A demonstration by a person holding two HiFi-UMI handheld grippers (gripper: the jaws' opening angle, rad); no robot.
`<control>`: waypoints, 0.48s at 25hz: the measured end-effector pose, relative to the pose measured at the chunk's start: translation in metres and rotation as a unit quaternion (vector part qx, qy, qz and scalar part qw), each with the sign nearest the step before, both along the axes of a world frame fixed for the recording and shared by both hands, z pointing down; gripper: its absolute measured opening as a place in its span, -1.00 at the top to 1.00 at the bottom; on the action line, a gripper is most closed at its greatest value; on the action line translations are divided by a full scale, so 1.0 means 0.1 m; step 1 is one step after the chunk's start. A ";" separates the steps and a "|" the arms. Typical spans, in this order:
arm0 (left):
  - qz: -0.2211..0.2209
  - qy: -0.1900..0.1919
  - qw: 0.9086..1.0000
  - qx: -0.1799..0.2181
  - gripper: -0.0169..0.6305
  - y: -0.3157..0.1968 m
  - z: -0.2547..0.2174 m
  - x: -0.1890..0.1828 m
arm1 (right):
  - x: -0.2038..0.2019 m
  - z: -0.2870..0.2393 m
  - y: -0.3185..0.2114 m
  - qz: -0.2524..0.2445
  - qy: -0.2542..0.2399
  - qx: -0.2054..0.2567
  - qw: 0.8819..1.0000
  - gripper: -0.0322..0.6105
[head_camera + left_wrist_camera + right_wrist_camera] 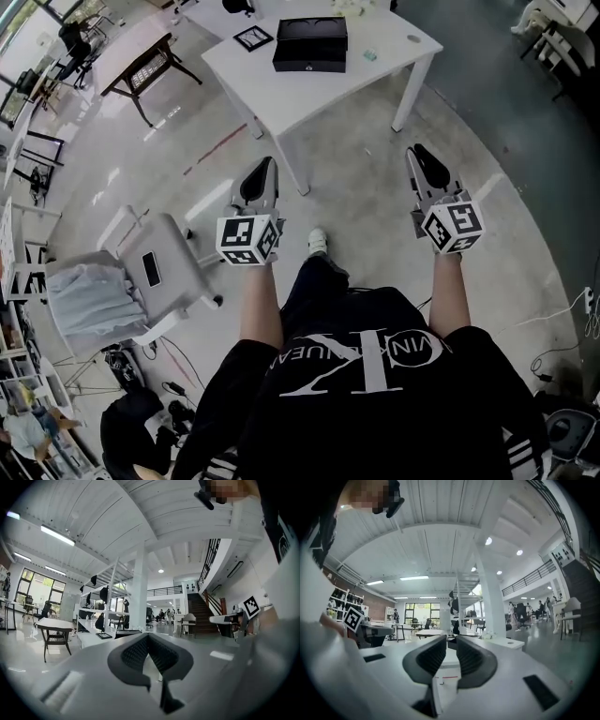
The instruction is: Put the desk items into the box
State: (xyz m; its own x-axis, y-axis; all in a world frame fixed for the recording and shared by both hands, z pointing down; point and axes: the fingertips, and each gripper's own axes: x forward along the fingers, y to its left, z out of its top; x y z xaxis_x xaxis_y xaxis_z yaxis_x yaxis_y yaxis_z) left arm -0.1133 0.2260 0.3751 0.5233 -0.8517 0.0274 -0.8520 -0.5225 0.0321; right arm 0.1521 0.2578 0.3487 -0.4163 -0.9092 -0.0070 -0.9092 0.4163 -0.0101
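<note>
The box sits on the worktop ahead, with a marker card just to its left and a small item (too small to tell what) near its right. A chair stands on the floor well to the left and nearer, with a flat device on its seat.

Black box, white table, pale grey chair, glossy grey floor

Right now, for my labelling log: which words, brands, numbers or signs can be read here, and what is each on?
"VIN K": white print on the black shirt; the rest of that line is creased and unreadable.
Left cube, right cube and the card on the table: square code patterns, no letters.
Black box: any label is too small to read.
</note>
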 end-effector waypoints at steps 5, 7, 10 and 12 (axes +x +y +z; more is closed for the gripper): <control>-0.006 0.012 1.000 -0.013 0.92 -0.60 -0.03 -0.08 | 0.05 0.01 -0.54 0.013 0.002 -0.013 1.000 0.72; 0.001 0.009 1.000 -0.013 0.92 -0.82 -0.04 -0.06 | 0.06 0.03 -0.74 0.019 -0.001 -0.018 1.000 0.72; 0.012 0.010 1.000 -0.022 0.92 -1.13 0.01 -0.02 | 0.03 0.11 -1.00 0.023 0.003 -0.034 0.999 0.71; 0.021 0.008 0.999 -0.030 0.92 -1.33 0.05 0.01 | 0.04 0.16 -1.14 0.029 0.001 -0.042 0.999 0.71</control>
